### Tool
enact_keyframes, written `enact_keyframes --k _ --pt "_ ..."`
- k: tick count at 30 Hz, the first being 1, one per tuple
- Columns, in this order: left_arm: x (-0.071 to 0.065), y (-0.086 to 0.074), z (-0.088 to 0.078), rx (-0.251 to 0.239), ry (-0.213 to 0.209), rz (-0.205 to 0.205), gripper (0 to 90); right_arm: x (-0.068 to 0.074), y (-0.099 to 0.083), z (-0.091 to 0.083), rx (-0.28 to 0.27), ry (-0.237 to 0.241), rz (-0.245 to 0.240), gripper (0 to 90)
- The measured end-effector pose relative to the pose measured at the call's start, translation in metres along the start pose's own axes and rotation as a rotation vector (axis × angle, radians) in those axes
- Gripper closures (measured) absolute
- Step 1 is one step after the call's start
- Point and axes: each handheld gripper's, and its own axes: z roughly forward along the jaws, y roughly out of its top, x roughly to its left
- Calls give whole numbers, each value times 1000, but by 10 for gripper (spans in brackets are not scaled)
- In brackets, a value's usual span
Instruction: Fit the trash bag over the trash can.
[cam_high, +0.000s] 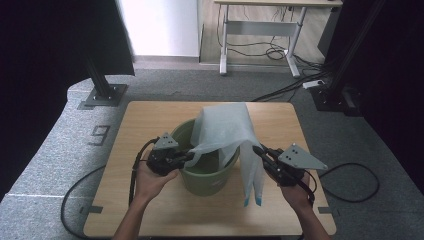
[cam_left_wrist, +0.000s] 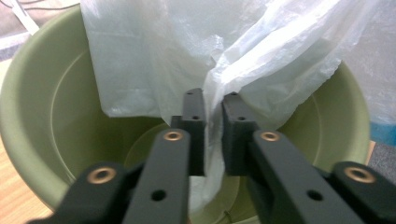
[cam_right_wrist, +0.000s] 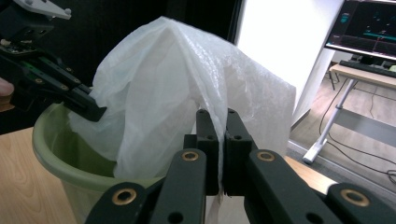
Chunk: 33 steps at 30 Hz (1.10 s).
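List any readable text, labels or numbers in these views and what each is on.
"9": large grey digit on the grey floor mat left of the table, high view.
Monitor screen, right gripper view: coloured graphics, too small and blurred to read.
Green bin front: a faint pale mark, illegible.
White plastic bag: no print legible.

Grey carpet floor, white wall, height-adjustable desk, tangled cables, black curtains
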Motion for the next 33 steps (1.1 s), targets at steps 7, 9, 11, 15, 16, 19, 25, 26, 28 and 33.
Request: enact_keyframes --k 7,9,11,15,16,19,25,26,28,33 --pt "-20 12 -8 -17 -6 56 421 2 -3 4 37 9 -17 861" --pt "-28 16 -9 -23 6 77 373 4 -4 7 46 19 -26 854" --pt "-33 20 -9 -30 16 81 347 6 -5 10 56 28 -40 849" --pt "-36 27 -3 -27 18 86 354 12 -6 13 68 47 -65 845" --pt "-37 28 0 -20 23 89 366 12 -7 14 70 51 -64 845" --pt "-37 29 4 -7 31 97 431 12 -8 15 72 54 -60 845" --pt "-34 28 16 22 -35 111 768 10 -14 14 66 60 -20 845" --pt "-34 28 16 22 -35 111 803 10 -14 14 66 60 -20 845" --pt "-31 27 14 11 -68 103 871 10 -16 11 59 57 -17 844" --pt "-24 25 6 -3 -68 74 898 10 -19 8 51 60 -8 815"
